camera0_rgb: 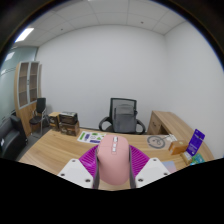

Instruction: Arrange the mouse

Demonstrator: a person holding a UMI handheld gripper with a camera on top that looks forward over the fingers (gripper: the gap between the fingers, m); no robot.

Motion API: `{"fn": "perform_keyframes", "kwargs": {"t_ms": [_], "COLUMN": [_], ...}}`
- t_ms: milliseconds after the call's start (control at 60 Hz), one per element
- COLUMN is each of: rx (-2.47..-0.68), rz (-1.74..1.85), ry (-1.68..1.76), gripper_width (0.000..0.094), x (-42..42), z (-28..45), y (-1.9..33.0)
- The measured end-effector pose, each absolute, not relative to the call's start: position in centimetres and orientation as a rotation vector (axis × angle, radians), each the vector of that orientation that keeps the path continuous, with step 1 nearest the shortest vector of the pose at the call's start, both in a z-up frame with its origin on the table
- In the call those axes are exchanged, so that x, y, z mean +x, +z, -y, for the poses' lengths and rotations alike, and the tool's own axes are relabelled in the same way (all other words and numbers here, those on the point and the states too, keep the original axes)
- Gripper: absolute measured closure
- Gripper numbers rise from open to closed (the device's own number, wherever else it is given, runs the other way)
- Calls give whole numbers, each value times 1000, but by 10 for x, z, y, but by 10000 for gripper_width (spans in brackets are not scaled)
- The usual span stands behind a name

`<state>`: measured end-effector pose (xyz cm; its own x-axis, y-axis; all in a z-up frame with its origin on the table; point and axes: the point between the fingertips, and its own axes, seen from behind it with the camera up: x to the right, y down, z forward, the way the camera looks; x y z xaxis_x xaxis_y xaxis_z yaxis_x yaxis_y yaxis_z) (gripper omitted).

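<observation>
A pink computer mouse sits between my two fingers, its nose pointing away from me. The magenta pads press against both of its sides, so my gripper is shut on the mouse and holds it above the wooden table. The mouse hides the part of the table right under it.
A black office chair stands behind the table. A printed sheet and a dark wire tray lie on the table beyond the mouse. A purple box stands on the right side desk. Boxes and a shelf stand at the left.
</observation>
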<state>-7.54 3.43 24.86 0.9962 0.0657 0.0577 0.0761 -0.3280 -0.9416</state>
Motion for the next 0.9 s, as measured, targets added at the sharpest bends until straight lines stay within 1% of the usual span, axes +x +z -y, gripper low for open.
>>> {"fn": "perform_keyframes", "kwargs": {"t_ms": [83,150,200,283,383,433,517,533,550,583,667,750,817,850,883,900], "rx": [-1921,-1960,-2004,-2121,-2254,-2295,-2343,-2349,-2314,-2318,-2300,-2296,-2329,-2340,-2328,-2320], "rz": [41,-31,-77,-109,-90,-69,-36,-36,-32,-23,-6,7,7,8,4,-7], "ry": [-106,-123,-107,-73,-34,11,14,17,22,32,58,70,87,116,154,163], "gripper_width": [528,528,528,529,528,526,526,520,522,517,507,423,343,254,109,80], "x": [21,84,121,164,175,174,178,175,176,176,175,176,175,170,164,164], "z": [-58,-74,-84,-94,-93,-91,-85,-84,-88,-85,-87,-88,-86,-85,-84,-84], "y": [246,221,192,123,51,28,-1,0,1,-4,-4,-4,-9,-9,-3,-1]}}
